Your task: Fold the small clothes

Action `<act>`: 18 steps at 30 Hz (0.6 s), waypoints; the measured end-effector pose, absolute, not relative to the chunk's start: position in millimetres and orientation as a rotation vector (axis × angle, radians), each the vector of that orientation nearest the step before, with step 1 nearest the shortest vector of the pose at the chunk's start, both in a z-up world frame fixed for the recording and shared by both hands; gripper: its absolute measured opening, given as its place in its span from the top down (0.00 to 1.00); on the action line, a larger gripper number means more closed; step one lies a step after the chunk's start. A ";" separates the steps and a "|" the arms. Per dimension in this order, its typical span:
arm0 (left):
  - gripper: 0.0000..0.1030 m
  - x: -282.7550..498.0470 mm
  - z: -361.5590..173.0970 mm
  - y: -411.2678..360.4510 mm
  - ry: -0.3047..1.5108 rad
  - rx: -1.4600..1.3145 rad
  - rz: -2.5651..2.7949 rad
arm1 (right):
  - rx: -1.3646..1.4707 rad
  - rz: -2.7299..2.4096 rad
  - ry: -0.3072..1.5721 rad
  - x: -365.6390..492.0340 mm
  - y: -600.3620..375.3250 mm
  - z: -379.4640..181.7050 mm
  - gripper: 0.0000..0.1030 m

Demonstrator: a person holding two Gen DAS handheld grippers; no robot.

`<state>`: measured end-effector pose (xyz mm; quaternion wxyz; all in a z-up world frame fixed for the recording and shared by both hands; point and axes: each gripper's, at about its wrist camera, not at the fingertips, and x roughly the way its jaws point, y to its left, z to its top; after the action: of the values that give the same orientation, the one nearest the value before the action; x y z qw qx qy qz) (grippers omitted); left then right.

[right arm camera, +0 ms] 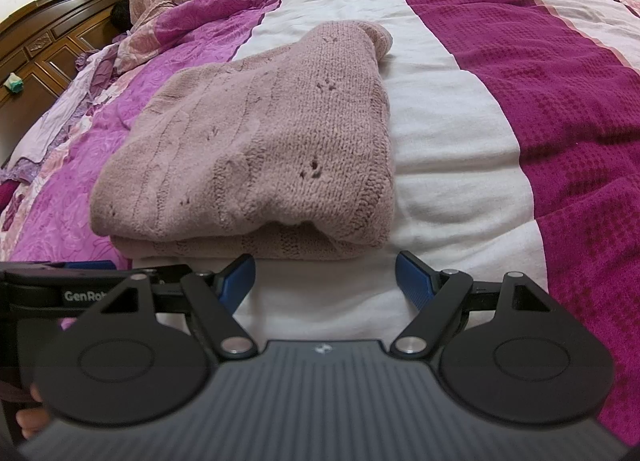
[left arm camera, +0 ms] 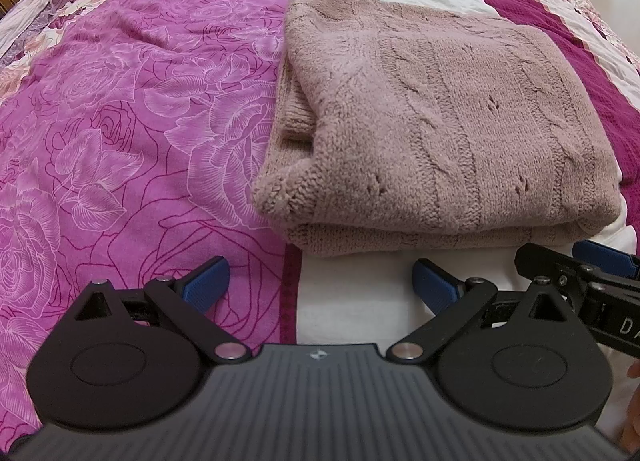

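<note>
Knitted pink sweater (left arm camera: 432, 117) lies folded just beyond both grippers' wide, empty fingers (right arm camera: 240, 281).

Both grippers (left arm camera: 320, 281) (right arm camera: 324, 279) spread, empty.

Lower layers of the folded sweater (left arm camera: 432, 133) hidden under its top panel; only edges peek out. Right gripper (left arm camera: 576, 261) cut off by the left view's right edge, one pad visible. Hand (right arm camera: 30, 417) behind the gripper body, mostly hidden and blurred.

Soft even indoor light, faint shadows, sharp centre, strong fisheye bending at edges
</note>
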<state>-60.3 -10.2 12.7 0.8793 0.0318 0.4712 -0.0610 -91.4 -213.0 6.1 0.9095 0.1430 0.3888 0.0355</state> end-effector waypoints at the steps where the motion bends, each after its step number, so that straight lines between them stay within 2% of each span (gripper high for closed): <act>1: 0.02 -60.2 12.7 -10.1 0.982 0.066 -0.127 | 0.294 0.073 0.802 -91.4 -213.0 6.1 0.22; 18: 0.02 -60.2 12.7 -10.4 0.983 0.065 -0.127 | 0.294 0.073 0.802 -91.5 -212.4 6.1 0.21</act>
<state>-60.2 -10.4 12.7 0.8792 0.0314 0.4715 -0.0611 -91.5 -212.4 6.1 0.9096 0.1427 0.3887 0.0353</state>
